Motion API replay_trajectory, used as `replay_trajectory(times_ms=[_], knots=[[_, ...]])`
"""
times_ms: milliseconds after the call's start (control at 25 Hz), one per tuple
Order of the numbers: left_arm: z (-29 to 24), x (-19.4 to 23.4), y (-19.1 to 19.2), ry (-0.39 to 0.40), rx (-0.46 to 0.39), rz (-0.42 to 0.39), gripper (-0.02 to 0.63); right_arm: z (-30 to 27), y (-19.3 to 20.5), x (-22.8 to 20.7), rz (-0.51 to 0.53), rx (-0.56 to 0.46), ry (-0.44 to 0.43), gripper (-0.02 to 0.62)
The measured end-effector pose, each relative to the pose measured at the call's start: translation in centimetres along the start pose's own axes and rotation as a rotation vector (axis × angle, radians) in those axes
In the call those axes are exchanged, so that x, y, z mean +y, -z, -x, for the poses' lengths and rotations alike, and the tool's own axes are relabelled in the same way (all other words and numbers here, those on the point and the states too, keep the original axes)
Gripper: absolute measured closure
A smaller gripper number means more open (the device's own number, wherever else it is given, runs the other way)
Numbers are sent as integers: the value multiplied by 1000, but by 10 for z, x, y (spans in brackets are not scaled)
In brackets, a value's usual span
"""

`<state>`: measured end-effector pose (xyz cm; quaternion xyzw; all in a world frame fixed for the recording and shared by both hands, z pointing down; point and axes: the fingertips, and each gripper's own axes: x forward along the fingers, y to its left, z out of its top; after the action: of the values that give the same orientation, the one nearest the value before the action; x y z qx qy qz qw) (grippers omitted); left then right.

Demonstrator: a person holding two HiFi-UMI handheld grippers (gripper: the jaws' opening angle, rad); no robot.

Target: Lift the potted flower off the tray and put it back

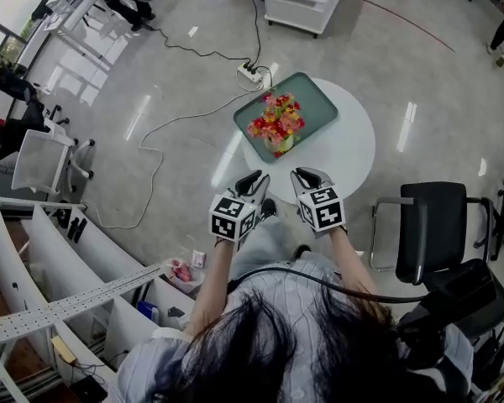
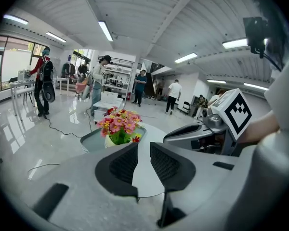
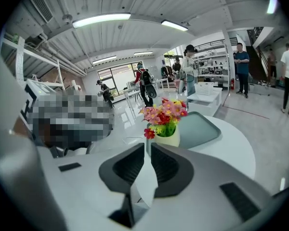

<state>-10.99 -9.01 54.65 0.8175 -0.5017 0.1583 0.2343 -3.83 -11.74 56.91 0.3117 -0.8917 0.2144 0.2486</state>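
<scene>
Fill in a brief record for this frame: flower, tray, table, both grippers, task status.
Potted flower: upright, on the tray's near end
Tray: green, on the round white table
Left gripper: shut, empty, apart from the flower
Right gripper: shut, empty, beside the left
Task status: flower not gripped

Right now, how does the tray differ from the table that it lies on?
The tray is grey-green and rectangular with rounded corners; the table is white and round. The tray is the smaller and covers only the table's far-left part. The tray has a raised rim; the table top looks flat. The potted flower stands on the tray, not straight on the table. Both are plain-coloured.
</scene>
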Motion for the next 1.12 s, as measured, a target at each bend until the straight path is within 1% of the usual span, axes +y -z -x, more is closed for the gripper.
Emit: replay_trajectory(times_ms=[360,480,720,840,960,1120], knots=[[-21,52,-2,72,51,-18,534,-37,-13,-5,-37,36,55,535],[-27,60,-2,106,61,-26,534,-43,-13,-9,-52,40,83,535],[-33,78,5,158,96,-78,534,-53,-7,-15,-98,54,141,535],[-34,86,8,180,103,-91,534,-55,-5,-16,-113,57,167,535],[-38,92,13,194,117,-97,534,-55,0,-16,-118,67,179,535],[-44,97,21,215,145,-112,534,-55,4,-13,-122,76,172,535]])
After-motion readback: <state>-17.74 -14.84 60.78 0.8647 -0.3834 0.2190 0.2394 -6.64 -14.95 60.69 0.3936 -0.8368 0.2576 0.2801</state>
